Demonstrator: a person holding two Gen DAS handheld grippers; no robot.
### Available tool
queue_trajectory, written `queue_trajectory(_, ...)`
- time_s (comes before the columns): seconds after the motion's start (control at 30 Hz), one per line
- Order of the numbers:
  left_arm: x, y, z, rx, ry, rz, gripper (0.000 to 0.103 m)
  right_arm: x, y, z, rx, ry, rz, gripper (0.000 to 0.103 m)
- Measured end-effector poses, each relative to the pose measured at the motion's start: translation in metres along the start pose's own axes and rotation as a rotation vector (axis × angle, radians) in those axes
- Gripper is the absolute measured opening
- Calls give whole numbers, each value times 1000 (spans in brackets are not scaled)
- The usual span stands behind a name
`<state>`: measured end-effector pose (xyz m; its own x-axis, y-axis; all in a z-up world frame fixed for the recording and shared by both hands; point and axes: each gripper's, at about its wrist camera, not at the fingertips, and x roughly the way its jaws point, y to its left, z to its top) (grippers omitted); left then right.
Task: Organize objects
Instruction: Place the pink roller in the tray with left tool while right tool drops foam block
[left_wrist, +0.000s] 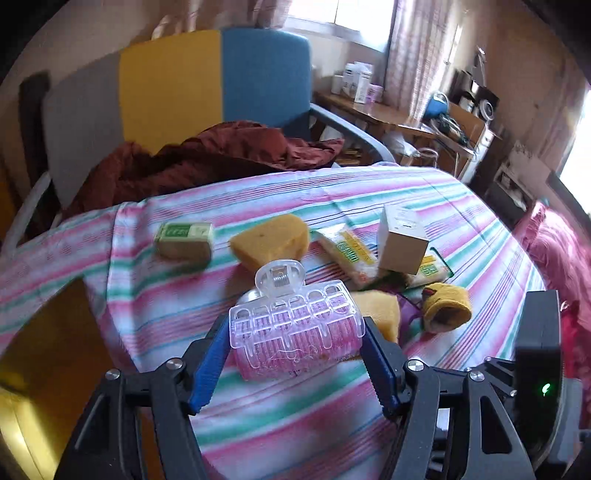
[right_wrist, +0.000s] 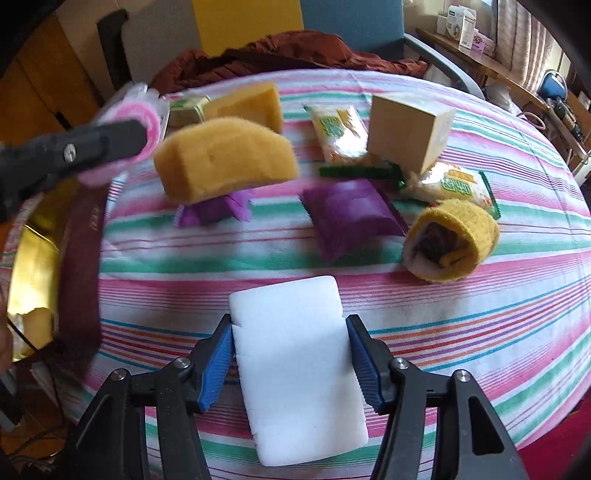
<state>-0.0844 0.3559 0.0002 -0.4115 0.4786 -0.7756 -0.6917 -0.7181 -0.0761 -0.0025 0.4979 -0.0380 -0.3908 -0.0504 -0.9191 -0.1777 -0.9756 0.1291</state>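
Observation:
My left gripper (left_wrist: 295, 343) is shut on a pink hair roller (left_wrist: 295, 332) with a clear clip over it, held above the striped tablecloth (left_wrist: 258, 413). From the right wrist view that roller (right_wrist: 147, 122) hangs at the table's far left edge. My right gripper (right_wrist: 290, 332) is shut on a white foam block (right_wrist: 295, 369) that lies flat on the cloth, with a blue pad against each long side. A yellow sponge (right_wrist: 225, 162) rests on a purple packet (right_wrist: 214, 210) just beyond.
On the cloth lie a green soap box (left_wrist: 184, 238), a second yellow sponge (left_wrist: 271, 238), noodle packets (left_wrist: 347, 254), a cardboard box (right_wrist: 406, 125), a purple packet (right_wrist: 351, 218) and a rolled yellow cloth (right_wrist: 450, 240). A gold-lined bin (right_wrist: 33, 258) stands left of the table.

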Motion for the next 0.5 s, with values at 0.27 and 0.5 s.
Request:
queue_trajectory(0.27,-29,55,-8,-180,-15,-96,69,-6,3,-5,8,-26,15,60)
queue_trajectory(0.5,-54,60,-16,-219,-49,-307,69,10,15,-20,-34,-28,-8,60)
